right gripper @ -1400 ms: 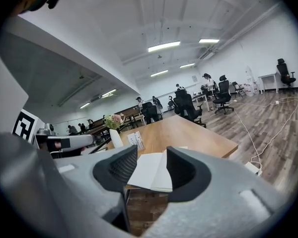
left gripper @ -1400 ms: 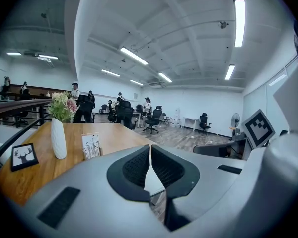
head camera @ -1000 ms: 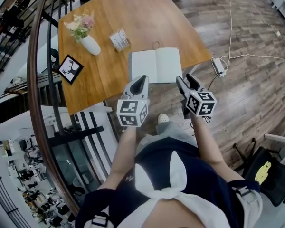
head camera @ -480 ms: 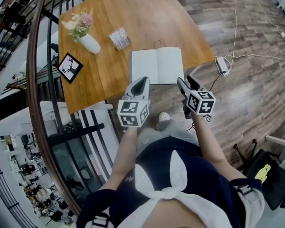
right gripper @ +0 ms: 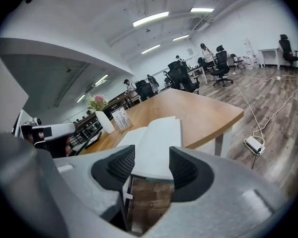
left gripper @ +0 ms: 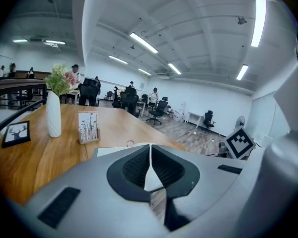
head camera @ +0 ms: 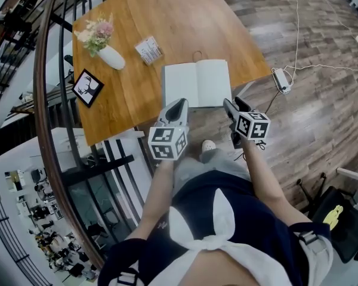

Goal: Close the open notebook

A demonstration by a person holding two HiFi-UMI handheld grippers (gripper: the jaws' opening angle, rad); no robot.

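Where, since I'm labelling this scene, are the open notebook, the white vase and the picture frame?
notebook [head camera: 180, 85], head view, on its left page.
vase [head camera: 113, 57], head view, on its white body.
picture frame [head camera: 88, 87], head view, on the middle of the picture.

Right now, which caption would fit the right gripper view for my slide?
Open right gripper facing the open notebook on a wooden table, not yet touching it.

Notebook [head camera: 197, 83] – open, both white pages blank and facing up – lies flat on the wooden table [head camera: 167, 22] at its near edge, towards the near right corner, spine running away from that edge, its near side reaching the edge.
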